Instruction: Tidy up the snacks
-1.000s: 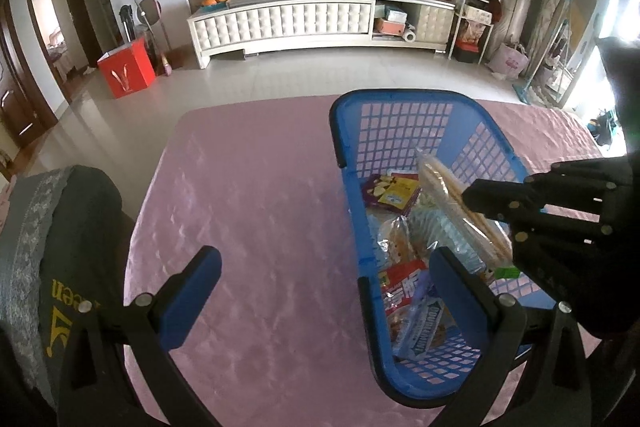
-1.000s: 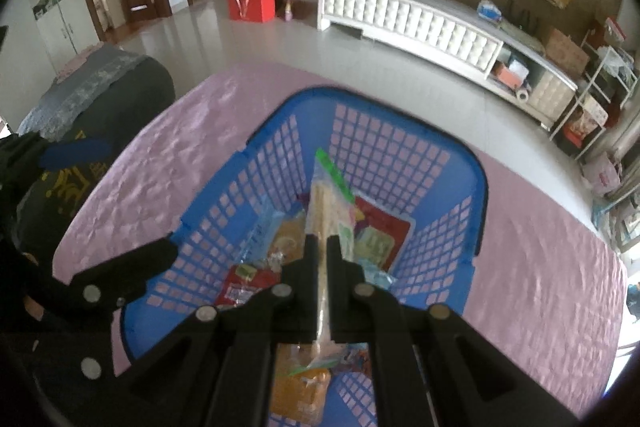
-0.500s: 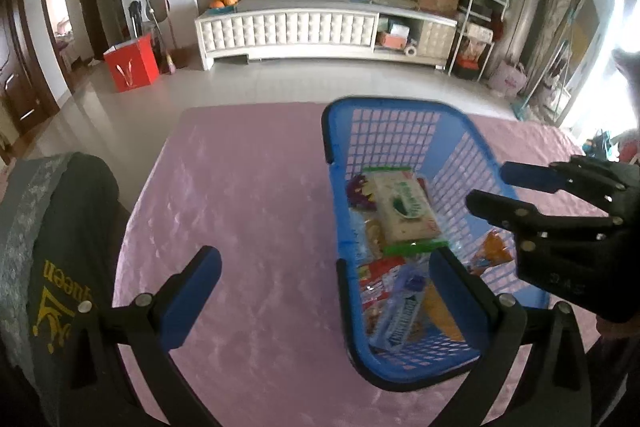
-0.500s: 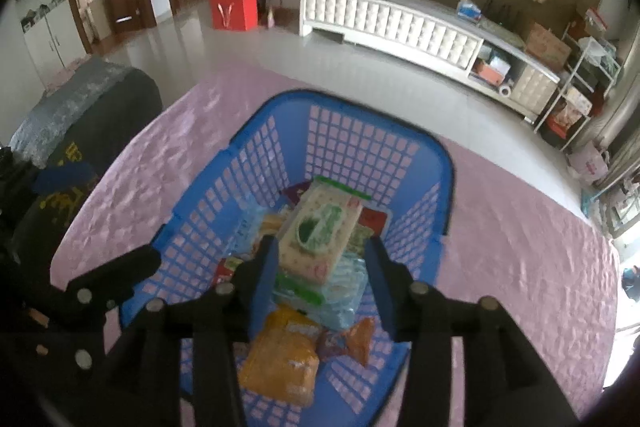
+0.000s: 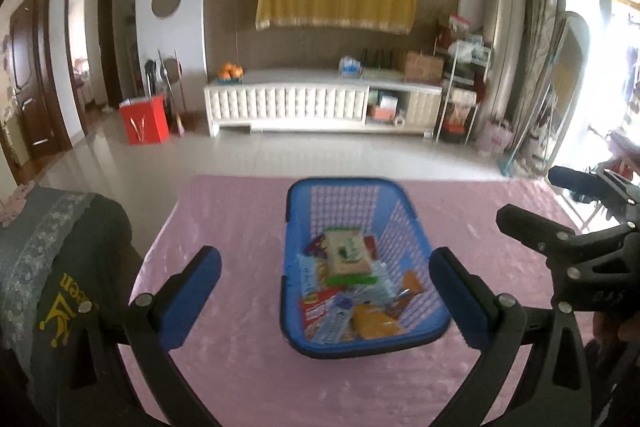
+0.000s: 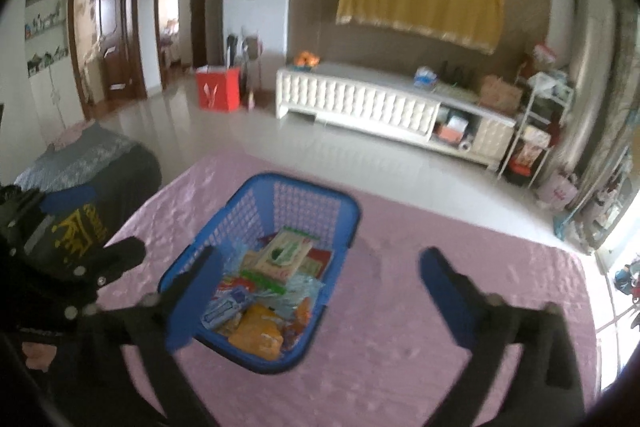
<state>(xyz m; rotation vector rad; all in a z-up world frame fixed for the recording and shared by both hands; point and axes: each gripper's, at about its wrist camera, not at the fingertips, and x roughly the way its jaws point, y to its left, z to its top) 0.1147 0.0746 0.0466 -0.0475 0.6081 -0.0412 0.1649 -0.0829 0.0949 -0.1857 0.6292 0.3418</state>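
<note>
A blue plastic basket (image 5: 416,231) (image 6: 248,203) sits on the pink tablecloth (image 5: 240,211) and holds several snack packets. On top of the pile lies a pale packet with a green print (image 5: 347,257) (image 6: 285,253). My left gripper (image 5: 325,287) hovers open above the basket's near end, nothing between its blue pads. My right gripper (image 6: 318,291) is raised above the basket's right side; its jaws are opening wide and empty. In the left wrist view the right gripper (image 5: 560,211) shows at the right edge.
A dark chair back with yellow lettering (image 5: 60,287) stands at the table's left side. Beyond the table lie a tiled floor, a white cabinet (image 5: 320,103) and a red box (image 5: 144,121). A hand (image 5: 616,323) grips the right tool.
The right gripper let go of the pale green-printed packet, which now lies on the pile in the basket. Both grippers rose and pulled back, so the basket looks smaller and farther away.
</note>
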